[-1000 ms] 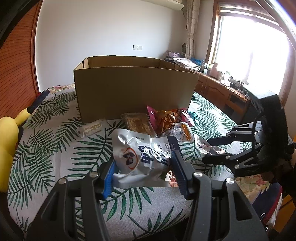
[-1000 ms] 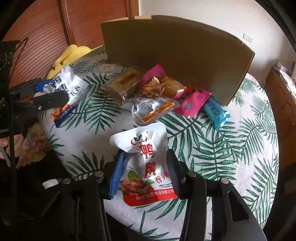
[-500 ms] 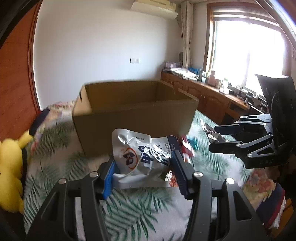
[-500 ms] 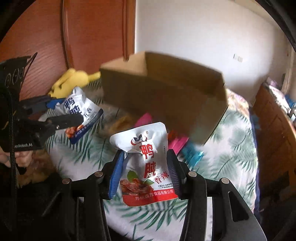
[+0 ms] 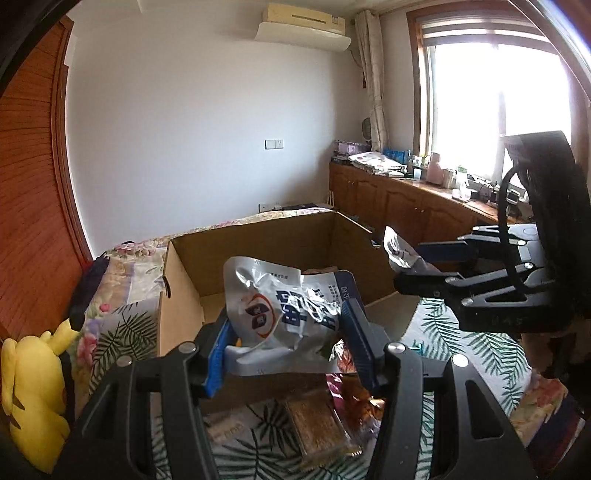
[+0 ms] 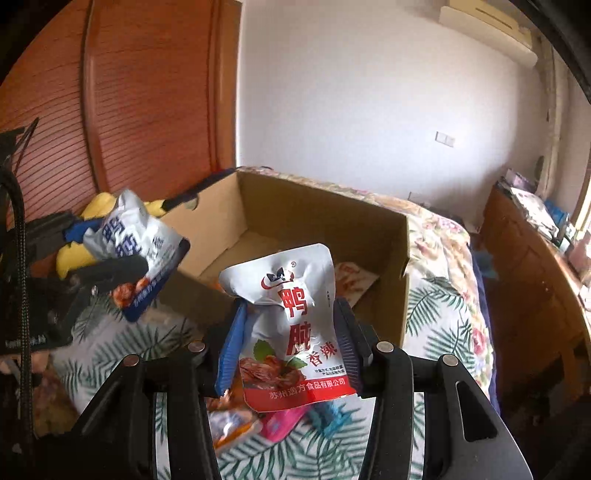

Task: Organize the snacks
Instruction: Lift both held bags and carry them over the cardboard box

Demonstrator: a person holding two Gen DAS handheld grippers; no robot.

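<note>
- A bed spread [image 5: 110,332] printed with green palm leaves is the working surface; a floral quilt [image 6: 443,236] lies beyond it toward the white wall
- Room: reddish slatted wood panelling [image 6: 122,110] at 10 o'clock in the right wrist view, an air conditioner [image 5: 303,26] high at 12 o'clock in the left wrist view, a bright window [image 5: 495,85] at 2 o'clock above low wooden cabinets [image 5: 391,199] with a cluttered top
- A yellow plush toy [image 5: 33,391] sits at 8 o'clock in the left wrist view
- An open cardboard box [image 5: 184,295] of plain brown corrugated board stands on the bed, rectangular, top open (some packets show on its floor)
- Loose snacks lie on the spread in front of the box: a flat clear-wrapped brown bar [image 5: 317,424] and a crinkled foil wrapper [image 5: 354,398]; in the right wrist view a pink packet [image 6: 284,424] and a blue one [image 6: 328,417]
- The left gripper [image 5: 288,336] pinches a crumpled silvery-white pouch with blue lettering [image 5: 284,306] between blue-padded fingers, held at the box's near wall
- The right gripper [image 6: 288,343] clamps a smooth white pouch with red lettering [image 6: 291,317], its red bottom band nearest the camera, held upright in front of the box opening
- Each gripper appears in the other's view, at 3 o'clock and at 9 o'clock
</note>
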